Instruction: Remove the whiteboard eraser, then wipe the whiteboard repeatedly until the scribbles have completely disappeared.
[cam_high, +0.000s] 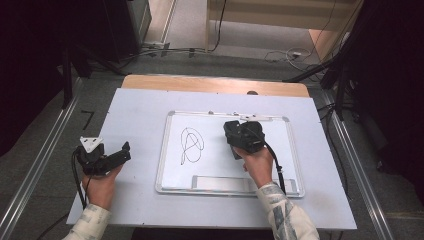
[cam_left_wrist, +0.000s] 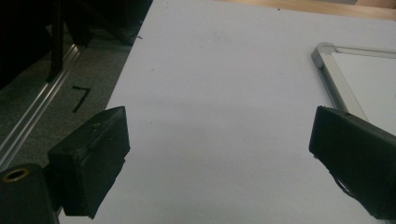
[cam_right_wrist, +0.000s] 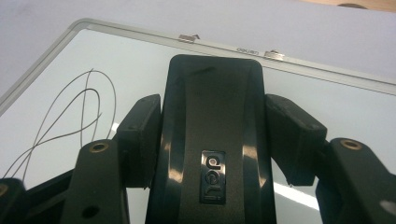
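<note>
High view: right gripper (cam_high: 243, 134) sat over the whiteboard (cam_high: 292, 165), upper middle, right of the black scribble (cam_high: 191, 146); what it carried was hard to make out from here, probably a dark block. Left gripper (cam_high: 124, 151) rested on the white table sheet (cam_high: 140, 107), well left of the board, jaws parted.

Left gripper view: jaws stood wide apart, nothing between them (bare sheet, board corner (cam_left_wrist: 327, 60) at right).

Right gripper view: both jaws pressed the sides of a black eraser (cam_right_wrist: 215, 140), clamped, held over the board beside the scribble (cam_right_wrist: 70, 116).
</note>
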